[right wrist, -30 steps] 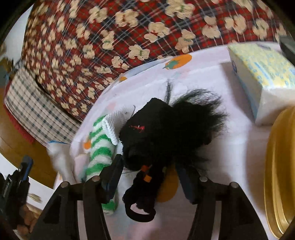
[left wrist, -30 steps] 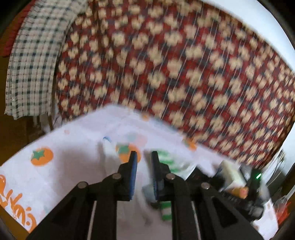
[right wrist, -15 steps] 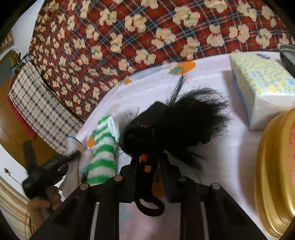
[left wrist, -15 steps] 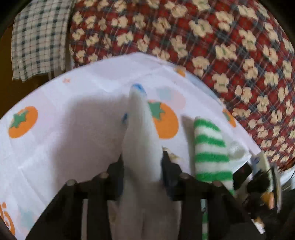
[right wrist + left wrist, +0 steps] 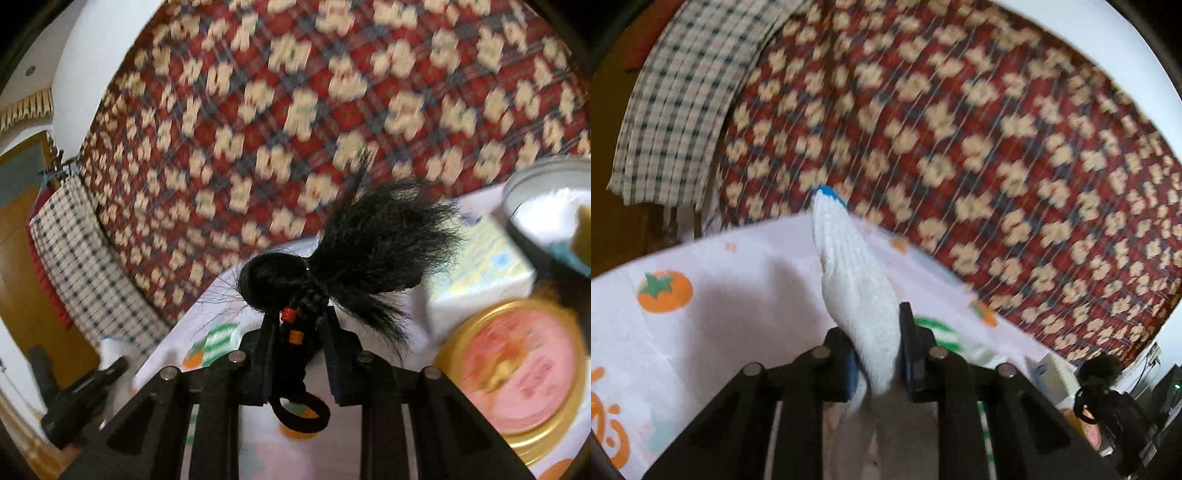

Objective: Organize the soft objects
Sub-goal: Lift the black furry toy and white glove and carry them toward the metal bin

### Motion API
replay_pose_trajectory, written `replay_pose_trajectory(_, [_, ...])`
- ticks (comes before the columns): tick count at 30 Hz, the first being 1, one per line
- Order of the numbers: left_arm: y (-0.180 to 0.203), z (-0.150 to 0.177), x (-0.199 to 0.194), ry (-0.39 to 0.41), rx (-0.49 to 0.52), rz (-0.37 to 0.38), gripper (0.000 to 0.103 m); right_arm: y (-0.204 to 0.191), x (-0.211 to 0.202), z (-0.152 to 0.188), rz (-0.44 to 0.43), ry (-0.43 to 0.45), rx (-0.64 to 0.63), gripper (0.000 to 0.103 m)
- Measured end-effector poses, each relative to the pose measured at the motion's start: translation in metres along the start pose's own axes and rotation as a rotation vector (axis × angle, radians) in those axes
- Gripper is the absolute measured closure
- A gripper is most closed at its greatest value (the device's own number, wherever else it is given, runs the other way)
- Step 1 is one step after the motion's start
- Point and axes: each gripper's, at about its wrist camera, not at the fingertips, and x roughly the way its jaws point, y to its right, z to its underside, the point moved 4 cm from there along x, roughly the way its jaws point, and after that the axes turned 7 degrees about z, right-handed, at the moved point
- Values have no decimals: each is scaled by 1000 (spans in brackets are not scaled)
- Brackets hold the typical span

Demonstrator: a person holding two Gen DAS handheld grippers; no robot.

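Observation:
My left gripper (image 5: 877, 345) is shut on a white knitted sock (image 5: 851, 273) with a blue tip, held up above the table with its tip pointing away. A green-and-white striped sock (image 5: 940, 334) lies on the tablecloth just behind it; it also shows in the right wrist view (image 5: 218, 339). My right gripper (image 5: 297, 332) is shut on the braided cord of a black furry pompom charm (image 5: 354, 247), lifted off the table, its loop (image 5: 301, 411) hanging below the jaws. The left gripper with the white sock (image 5: 110, 349) shows at the lower left of the right wrist view.
The table has a white cloth with orange fruit prints (image 5: 665, 291). A tissue pack (image 5: 480, 269), a gold tin with a pink lid (image 5: 517, 373) and a round container (image 5: 546, 206) stand at the right. A red floral blanket (image 5: 960, 129) and a checked cloth (image 5: 676, 103) lie behind.
My left gripper closed on the white sock and lifted it off the cloth. My right gripper closed on the black charm's cord and raised it from the table.

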Motion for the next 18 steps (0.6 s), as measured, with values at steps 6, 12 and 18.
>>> replay_pose_trajectory(6, [9,-7,-32,68,2,76,86,1,-3,-4,6,15,-10,78])
replay_pose_trajectory(12, [8,-1,-50,62,-24,202,86,-8,-8,2,-16,17,-87,78])
replay_pose_trajectory(18, [7,7,-56,43,-87,322,86,-17,-16,8,-22,38,-158,78])
